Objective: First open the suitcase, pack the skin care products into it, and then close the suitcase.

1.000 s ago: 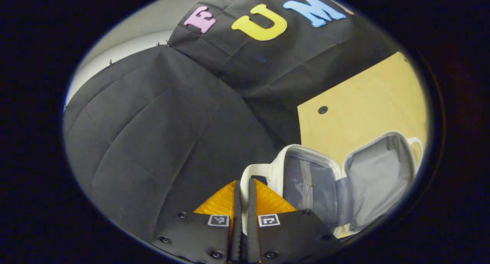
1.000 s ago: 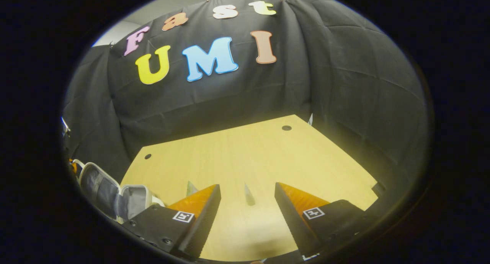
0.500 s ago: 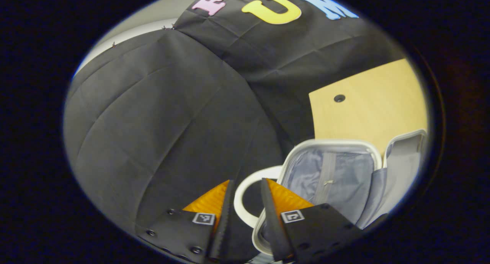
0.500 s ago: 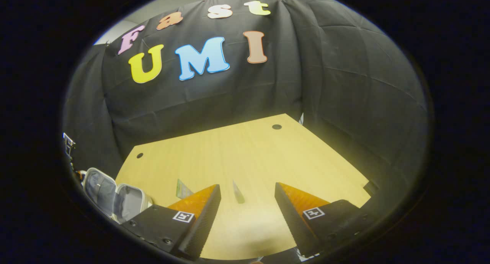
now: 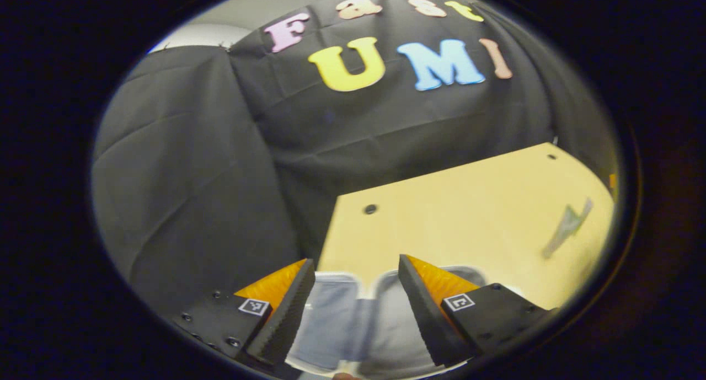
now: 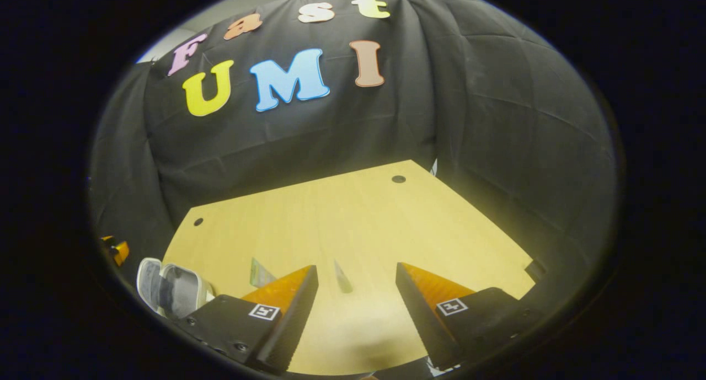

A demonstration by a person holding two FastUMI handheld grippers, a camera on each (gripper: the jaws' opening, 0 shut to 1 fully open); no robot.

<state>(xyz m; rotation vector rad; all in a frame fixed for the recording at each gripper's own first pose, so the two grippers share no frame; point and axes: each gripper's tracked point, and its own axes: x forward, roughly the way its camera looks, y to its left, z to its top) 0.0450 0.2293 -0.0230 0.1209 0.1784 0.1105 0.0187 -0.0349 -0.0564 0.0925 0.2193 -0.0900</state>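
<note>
The left gripper (image 5: 356, 267) has its jaws apart, with nothing between them. In the left gripper view, the suitcase (image 5: 353, 319) lies open directly below and just beyond the jaws, its two grey-lined halves side by side on the near edge of the wooden surface (image 5: 458, 214). The image of the suitcase is blurred, so lining detail cannot be resolved. Farther along the surface, toward the right edge of this view, lies a skin care sachet (image 5: 565, 225), well apart from the suitcase and from the left jaws.

The right gripper (image 6: 356, 269) also has its jaws spread, gripping nothing. In the right gripper view, a thin sachet (image 6: 343, 276) lies on the surface between the two fingers, just ahead of the tips and touching neither. A second sachet (image 6: 258, 272) lies just beside the left-hand finger (image 6: 287, 308), partly hidden behind it. The open suitcase (image 6: 168, 283) sits at the lower left of this view, near the surface's corner, well to the side of the right jaws. An orange part of the other gripper (image 6: 117, 249) shows beyond the suitcase at the far left.
</note>
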